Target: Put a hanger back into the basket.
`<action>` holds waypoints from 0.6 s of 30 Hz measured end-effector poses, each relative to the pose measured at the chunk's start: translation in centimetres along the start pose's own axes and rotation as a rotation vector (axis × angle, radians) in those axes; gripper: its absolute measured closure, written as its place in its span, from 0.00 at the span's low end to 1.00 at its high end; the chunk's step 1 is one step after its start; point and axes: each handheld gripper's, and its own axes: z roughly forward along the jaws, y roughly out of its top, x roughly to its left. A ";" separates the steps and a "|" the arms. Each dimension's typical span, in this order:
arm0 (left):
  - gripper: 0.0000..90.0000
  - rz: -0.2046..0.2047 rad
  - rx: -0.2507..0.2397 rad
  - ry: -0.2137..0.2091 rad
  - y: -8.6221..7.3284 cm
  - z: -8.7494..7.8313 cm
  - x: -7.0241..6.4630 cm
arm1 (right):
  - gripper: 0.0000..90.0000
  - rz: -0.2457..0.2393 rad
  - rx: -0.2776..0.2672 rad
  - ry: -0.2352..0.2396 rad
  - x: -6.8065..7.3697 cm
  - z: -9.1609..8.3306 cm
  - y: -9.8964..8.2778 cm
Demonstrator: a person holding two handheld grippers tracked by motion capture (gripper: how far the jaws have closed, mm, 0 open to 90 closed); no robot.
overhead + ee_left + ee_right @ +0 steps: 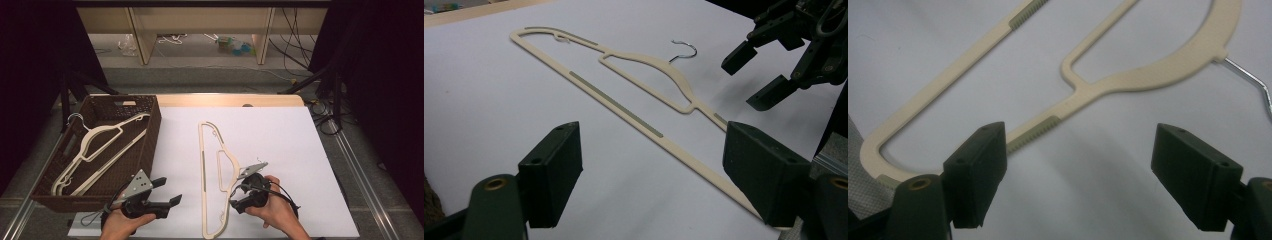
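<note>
A cream plastic hanger [203,165] with a metal hook lies flat on the white table sheet, its long bar running from far to near. My left gripper [169,191] hovers open at the front left of it, jaws pointed toward the hanger [624,107], nothing between them [656,175]. My right gripper [236,196] is open just right of the hanger's neck, low over the sheet. In the right gripper view the wide jaws [1080,175] frame the hanger's shoulder [1143,75] and hook [1248,75], touching neither. The right gripper [754,77] also appears in the left gripper view.
A brown wicker basket [155,125] stands at the table's left edge with more cream hangers [100,145] inside. Behind the table are wooden shelf legs [142,40], floor cables and dark curtains. The sheet's right half [300,150] is bare.
</note>
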 end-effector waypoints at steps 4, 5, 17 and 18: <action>0.26 -0.006 0.013 -0.002 -0.1 0.1 0.1 | 0.25 0.002 0.008 0.005 -0.1 0.3 0.2; 0.26 -0.013 0.009 -0.007 -0.1 0.2 0.2 | 0.25 -0.004 0.007 0.004 -0.1 0.5 0.2; 0.26 0.005 0.036 -0.019 -0.2 0.5 0.0 | 0.23 -0.032 0.042 0.010 0.3 1.5 0.5; 0.26 0.005 0.033 -0.019 -0.2 0.5 0.0 | 0.23 -0.034 0.043 0.012 0.4 1.5 0.6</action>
